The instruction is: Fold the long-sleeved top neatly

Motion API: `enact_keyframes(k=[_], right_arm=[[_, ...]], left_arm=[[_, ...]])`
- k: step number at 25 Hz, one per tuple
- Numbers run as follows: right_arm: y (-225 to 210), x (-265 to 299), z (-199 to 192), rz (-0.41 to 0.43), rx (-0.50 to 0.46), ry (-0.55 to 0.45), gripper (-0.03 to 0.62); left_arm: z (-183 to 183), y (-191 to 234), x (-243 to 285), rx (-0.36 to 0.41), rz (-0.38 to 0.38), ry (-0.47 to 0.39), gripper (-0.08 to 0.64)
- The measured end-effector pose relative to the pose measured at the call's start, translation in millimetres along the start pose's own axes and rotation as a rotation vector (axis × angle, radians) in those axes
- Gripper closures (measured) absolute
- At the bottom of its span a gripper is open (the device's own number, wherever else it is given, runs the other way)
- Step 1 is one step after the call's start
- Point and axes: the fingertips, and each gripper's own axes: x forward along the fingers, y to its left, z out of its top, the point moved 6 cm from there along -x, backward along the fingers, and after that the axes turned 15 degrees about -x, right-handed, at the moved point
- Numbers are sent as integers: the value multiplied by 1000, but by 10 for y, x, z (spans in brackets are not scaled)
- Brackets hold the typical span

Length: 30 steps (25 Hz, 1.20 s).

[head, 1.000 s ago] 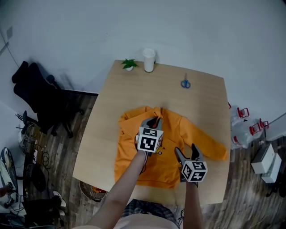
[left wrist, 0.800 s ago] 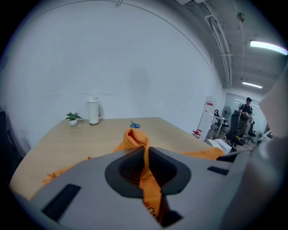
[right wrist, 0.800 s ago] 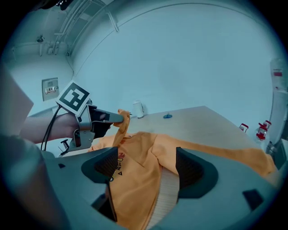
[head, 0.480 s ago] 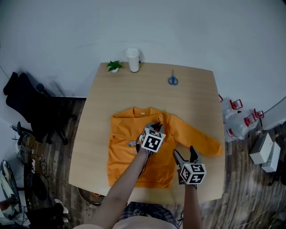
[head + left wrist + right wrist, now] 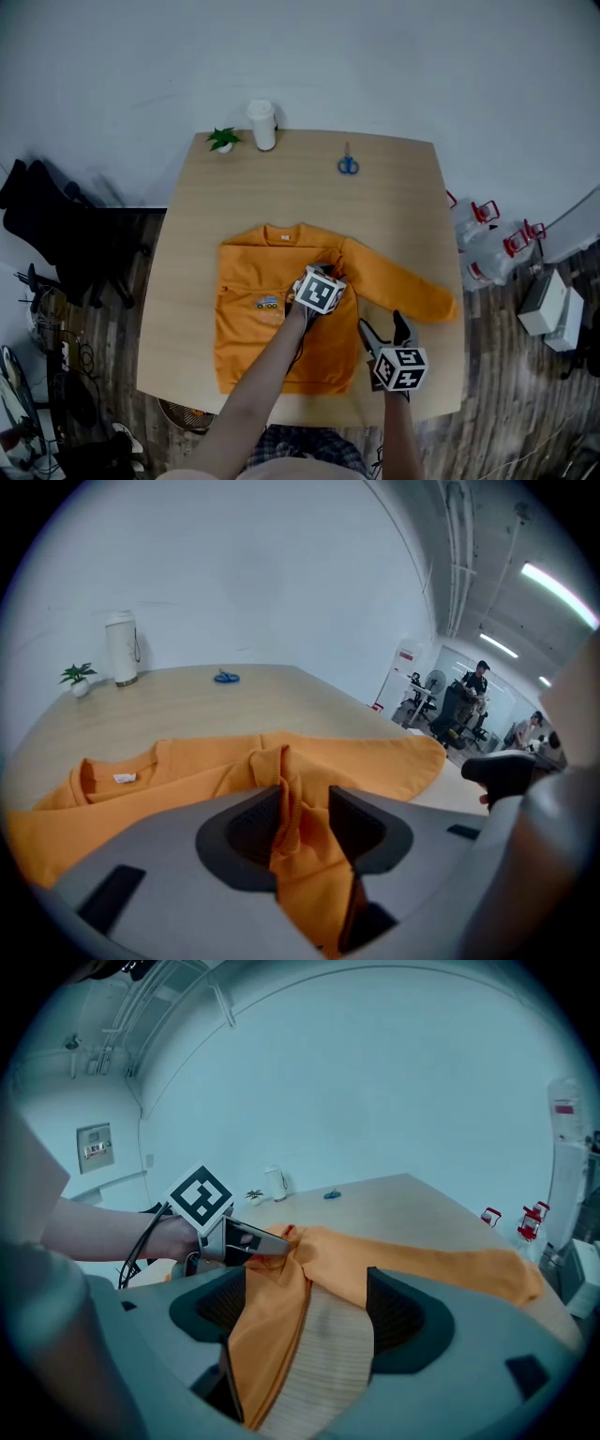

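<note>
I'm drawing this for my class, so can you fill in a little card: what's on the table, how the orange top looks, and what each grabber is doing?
table: wooden, everything rests on it
top: orange, spread out, one sleeve stretched sideways
left gripper: jaws have just been opening, a raised fold of the top stands between them
right gripper: jaws wide apart, gripping nothing, over the top near the sleeve
far edge: small plant, white cup, blue scissors
</note>
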Motion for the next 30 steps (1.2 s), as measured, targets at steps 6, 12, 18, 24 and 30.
enact_keyframes(k=[6,12,18,24,30], right_arm=[[-70,-111,-52,-27,13,-5,201],[-136,-210,-75,-59,24,-8,199],[-307,-334,-52,-118,47,-32,199],[-627,-542,-48,-198,76,-48,199],[-959,-735,-137,-283,94,-33,204]], left_arm=[[-35,-237,99,-57,-157,-3,252],[-21,-298,58,-64,-173,-38,207],[79,-318,-385,-106,-173,-162,207],[125,-590,-524,-100,-195,-205,207],[235,-958,-371,-78,-237,-191,207]])
